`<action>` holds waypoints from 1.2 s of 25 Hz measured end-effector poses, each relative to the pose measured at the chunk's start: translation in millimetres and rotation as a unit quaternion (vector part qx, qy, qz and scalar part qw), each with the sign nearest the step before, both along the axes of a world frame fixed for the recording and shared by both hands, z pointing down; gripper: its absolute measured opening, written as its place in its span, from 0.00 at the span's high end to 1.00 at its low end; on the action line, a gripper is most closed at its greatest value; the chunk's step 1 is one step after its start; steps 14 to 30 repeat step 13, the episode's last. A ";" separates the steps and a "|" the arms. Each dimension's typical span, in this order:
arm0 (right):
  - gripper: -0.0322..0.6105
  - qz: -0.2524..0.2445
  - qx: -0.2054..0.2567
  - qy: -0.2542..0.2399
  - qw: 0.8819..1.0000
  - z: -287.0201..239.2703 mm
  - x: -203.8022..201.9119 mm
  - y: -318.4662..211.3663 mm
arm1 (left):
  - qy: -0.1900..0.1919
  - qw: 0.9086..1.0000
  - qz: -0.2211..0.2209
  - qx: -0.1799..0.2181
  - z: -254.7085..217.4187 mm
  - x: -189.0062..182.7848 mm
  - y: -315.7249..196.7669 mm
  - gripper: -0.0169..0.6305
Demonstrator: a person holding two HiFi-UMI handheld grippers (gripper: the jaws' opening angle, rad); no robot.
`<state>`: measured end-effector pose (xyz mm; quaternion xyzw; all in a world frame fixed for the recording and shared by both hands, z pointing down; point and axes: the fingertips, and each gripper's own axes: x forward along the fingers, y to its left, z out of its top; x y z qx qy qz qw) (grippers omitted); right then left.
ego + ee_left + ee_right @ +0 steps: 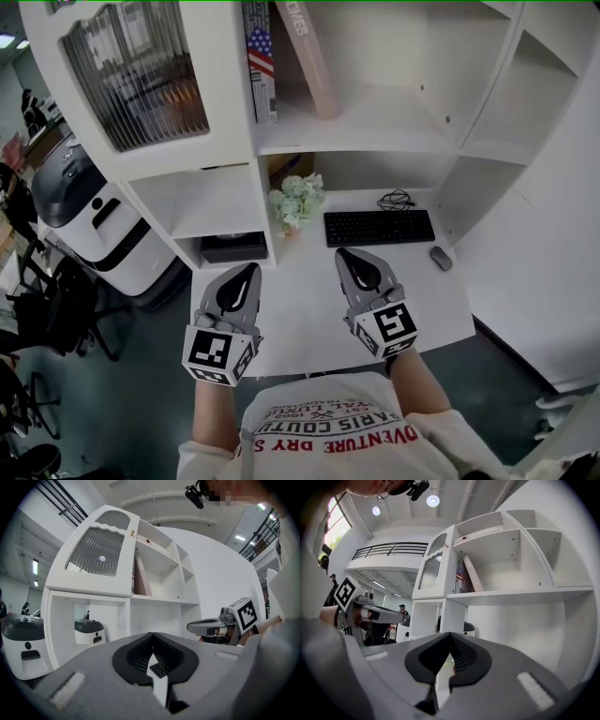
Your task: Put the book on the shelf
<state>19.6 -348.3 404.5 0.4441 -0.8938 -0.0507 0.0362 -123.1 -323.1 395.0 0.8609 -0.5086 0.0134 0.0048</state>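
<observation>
- Book (307, 58): pink spine, up on the shelf (375, 127). It is tilted, its top toward the flag-spined book (263, 66) that stands upright by the divider. I judge it leans there because nothing props its other side.
- Left fingers (246, 277): pressed together with nothing between them. Only the keyboard (380, 227) shows through the slot under the tips.
- Right fingers (361, 272): together as well, and empty.
- Both sets are level, side by side over the bare front of the counter (300, 323), well apart from the shelf. I read this as a rest posture, kept short of the keyboard, the mouse (441, 258) and the flowers (295, 199).
- Judgement: the placing looks done. No book lies on the counter or in my grip.
</observation>
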 end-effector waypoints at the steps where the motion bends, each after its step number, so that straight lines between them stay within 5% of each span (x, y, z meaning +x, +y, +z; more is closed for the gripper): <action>1: 0.95 0.000 -0.003 -0.002 1.000 1.2 0.4 -1.3 | 0.001 1.000 -0.001 -0.001 0.4 -1.1 -0.8 0.97; 30: 0.95 0.010 0.003 -0.007 1.000 -0.7 2.8 -17.8 | -0.001 1.000 -0.002 -0.017 10.0 -5.8 -13.4 0.97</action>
